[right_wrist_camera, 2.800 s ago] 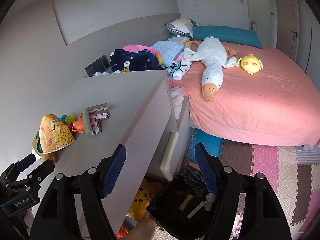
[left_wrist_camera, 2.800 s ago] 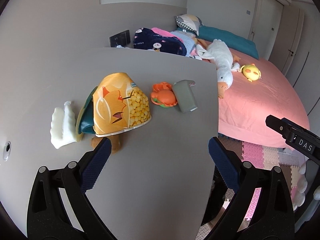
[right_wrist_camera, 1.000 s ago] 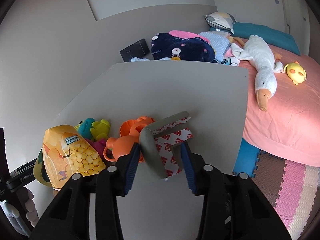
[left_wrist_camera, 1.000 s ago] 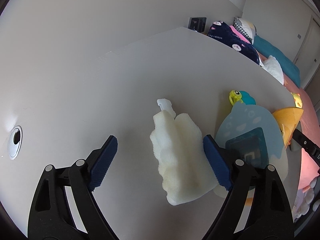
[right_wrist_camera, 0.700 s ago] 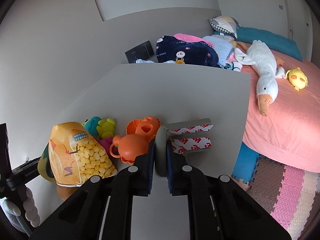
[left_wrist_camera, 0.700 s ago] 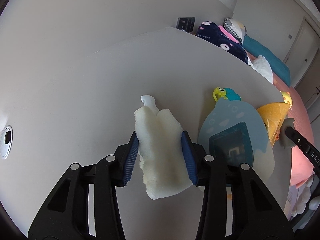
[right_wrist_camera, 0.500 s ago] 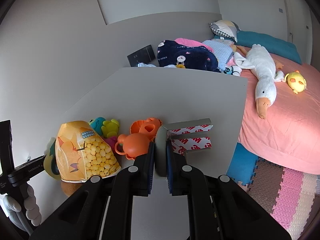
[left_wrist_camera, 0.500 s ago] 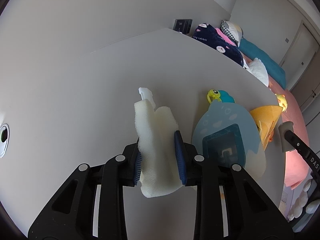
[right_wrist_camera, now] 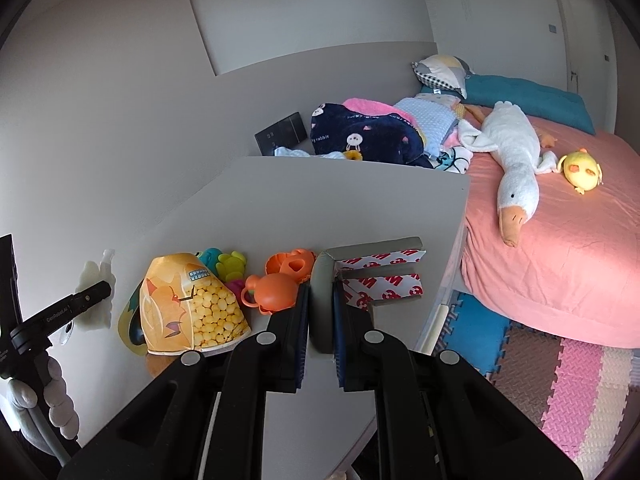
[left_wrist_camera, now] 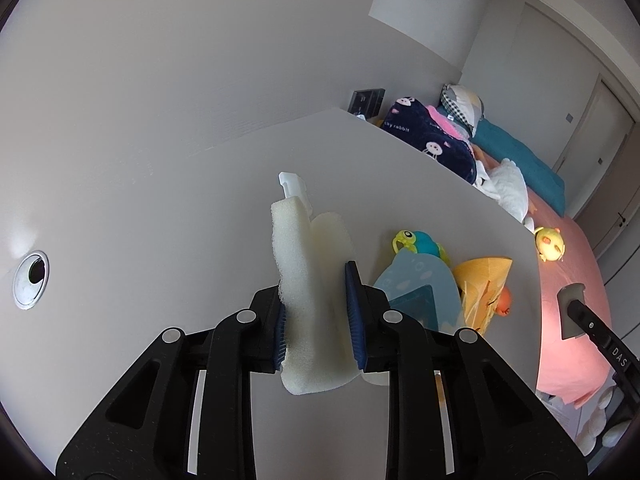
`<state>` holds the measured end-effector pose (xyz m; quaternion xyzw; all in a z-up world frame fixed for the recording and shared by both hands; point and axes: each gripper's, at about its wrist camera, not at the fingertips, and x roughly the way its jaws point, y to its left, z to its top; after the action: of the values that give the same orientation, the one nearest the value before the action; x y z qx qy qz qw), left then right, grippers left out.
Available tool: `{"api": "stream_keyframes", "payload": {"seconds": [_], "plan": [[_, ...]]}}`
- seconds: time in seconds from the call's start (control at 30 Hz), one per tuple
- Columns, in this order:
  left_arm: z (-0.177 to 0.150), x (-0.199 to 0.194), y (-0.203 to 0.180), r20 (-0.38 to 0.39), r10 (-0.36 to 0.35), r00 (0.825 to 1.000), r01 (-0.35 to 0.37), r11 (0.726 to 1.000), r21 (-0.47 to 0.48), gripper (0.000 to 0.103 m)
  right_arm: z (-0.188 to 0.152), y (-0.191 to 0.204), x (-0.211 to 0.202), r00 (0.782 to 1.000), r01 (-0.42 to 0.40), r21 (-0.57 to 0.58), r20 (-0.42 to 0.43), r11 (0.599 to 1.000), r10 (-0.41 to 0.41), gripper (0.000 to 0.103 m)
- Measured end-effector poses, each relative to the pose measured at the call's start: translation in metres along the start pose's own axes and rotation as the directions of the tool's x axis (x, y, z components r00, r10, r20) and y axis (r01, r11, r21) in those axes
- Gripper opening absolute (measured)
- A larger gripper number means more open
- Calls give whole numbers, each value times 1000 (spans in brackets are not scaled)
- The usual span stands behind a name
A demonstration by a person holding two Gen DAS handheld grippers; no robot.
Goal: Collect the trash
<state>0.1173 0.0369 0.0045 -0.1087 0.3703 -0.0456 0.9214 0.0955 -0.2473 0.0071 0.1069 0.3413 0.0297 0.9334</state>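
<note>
Grey table [right_wrist_camera: 360, 208]: white foam [left_wrist_camera: 308, 280] is squeezed by the left gripper [left_wrist_camera: 316, 320]; grey foam corner [right_wrist_camera: 322, 304], near the right edge, is squeezed by the right gripper [right_wrist_camera: 320, 320].

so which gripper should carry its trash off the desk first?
Probably right. The right gripper, shut on the grey adhesive-backed strip, is near the desk's open edge. The left gripper, shut on the white foam, sits deeper in.

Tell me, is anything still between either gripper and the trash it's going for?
No. The left gripper is shut on the white foam piece, and the right gripper is shut on the grey corner guard. No bin is in view.
</note>
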Motion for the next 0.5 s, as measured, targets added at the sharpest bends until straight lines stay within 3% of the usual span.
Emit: {"api": "stream_keyframes", "payload": {"seconds": [0.5], "plan": [[-15, -32, -54, 17, -68, 998, 66, 996, 59, 24, -7, -25, -53, 999, 13, 26, 32, 1000, -14, 13]]}}
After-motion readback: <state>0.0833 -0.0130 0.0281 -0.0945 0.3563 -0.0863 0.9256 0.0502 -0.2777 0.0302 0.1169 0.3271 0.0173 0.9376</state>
